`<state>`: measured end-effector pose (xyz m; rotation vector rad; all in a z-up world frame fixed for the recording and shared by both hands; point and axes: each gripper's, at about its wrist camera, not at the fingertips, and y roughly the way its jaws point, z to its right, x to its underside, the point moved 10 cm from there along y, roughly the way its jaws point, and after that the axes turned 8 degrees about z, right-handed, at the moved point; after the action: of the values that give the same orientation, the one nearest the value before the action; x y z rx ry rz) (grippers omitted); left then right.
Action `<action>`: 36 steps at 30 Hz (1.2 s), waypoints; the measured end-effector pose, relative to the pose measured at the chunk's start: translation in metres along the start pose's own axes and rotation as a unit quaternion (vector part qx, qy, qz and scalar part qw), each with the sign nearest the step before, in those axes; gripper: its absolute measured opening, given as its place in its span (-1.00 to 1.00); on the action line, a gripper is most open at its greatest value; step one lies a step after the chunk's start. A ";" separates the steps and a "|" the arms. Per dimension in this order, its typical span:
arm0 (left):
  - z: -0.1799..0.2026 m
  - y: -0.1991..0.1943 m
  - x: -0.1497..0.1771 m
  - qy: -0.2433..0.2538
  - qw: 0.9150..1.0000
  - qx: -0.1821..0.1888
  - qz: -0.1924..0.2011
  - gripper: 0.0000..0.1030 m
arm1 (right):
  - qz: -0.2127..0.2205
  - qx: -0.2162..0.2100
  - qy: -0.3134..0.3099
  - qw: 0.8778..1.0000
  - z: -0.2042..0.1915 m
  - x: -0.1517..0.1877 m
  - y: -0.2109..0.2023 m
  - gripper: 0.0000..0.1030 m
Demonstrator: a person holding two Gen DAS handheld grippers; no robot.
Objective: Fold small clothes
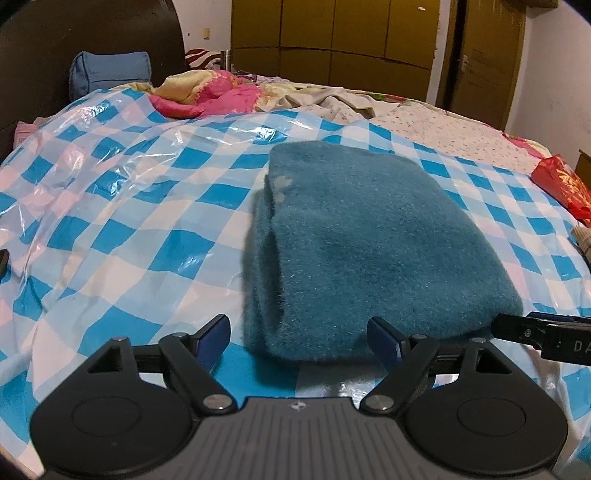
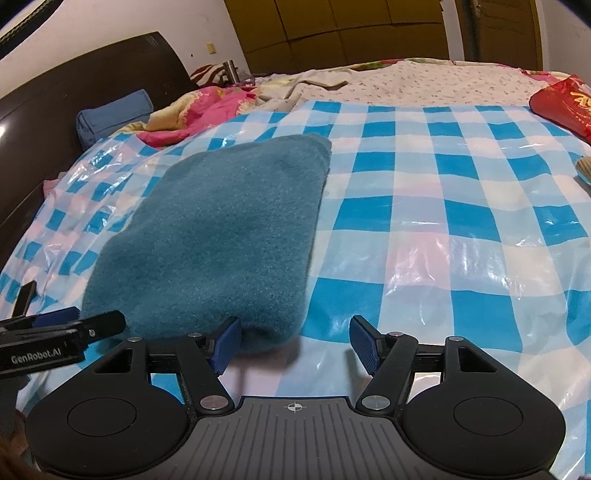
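A fuzzy teal garment [image 1: 369, 240] lies folded into a thick rectangle on the blue-and-white checked plastic sheet [image 1: 129, 229]; it also shows in the right wrist view [image 2: 221, 240]. My left gripper [image 1: 297, 341] is open and empty, its jaws astride the garment's near left corner. My right gripper [image 2: 293, 343] is open and empty at the near right corner, its left finger [image 2: 225, 343] touching the fabric. Each gripper's tip shows in the other's view, the right one [image 1: 532, 332] and the left one [image 2: 74, 325].
The checked sheet [image 2: 443, 221] covers a bed. A crumpled pink and yellow quilt [image 1: 207, 92] and a blue pillow [image 1: 110, 70] lie at the far side by the dark headboard [image 2: 74, 77]. A red bag [image 2: 561, 103] sits at the right. Wardrobe doors [image 1: 332, 33] stand behind.
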<state>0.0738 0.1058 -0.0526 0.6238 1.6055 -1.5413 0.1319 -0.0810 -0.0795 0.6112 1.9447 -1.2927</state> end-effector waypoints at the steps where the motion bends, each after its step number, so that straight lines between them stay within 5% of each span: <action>1: 0.000 0.001 0.001 0.001 1.000 -0.002 -0.002 0.76 | 0.001 0.000 -0.001 1.000 0.000 0.000 0.001 0.33; 29: 0.005 0.002 0.001 0.013 1.000 -0.008 -0.006 0.91 | 0.007 0.005 -0.002 1.000 0.008 0.000 0.001 0.38; 36: -0.003 -0.003 -0.011 -0.035 0.999 0.020 0.013 0.97 | -0.007 0.001 0.000 1.000 0.005 -0.006 0.005 0.39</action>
<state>0.0773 0.1108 -0.0421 0.6027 1.5123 -1.5622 0.1404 -0.0835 -0.0790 0.6001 1.9504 -1.3028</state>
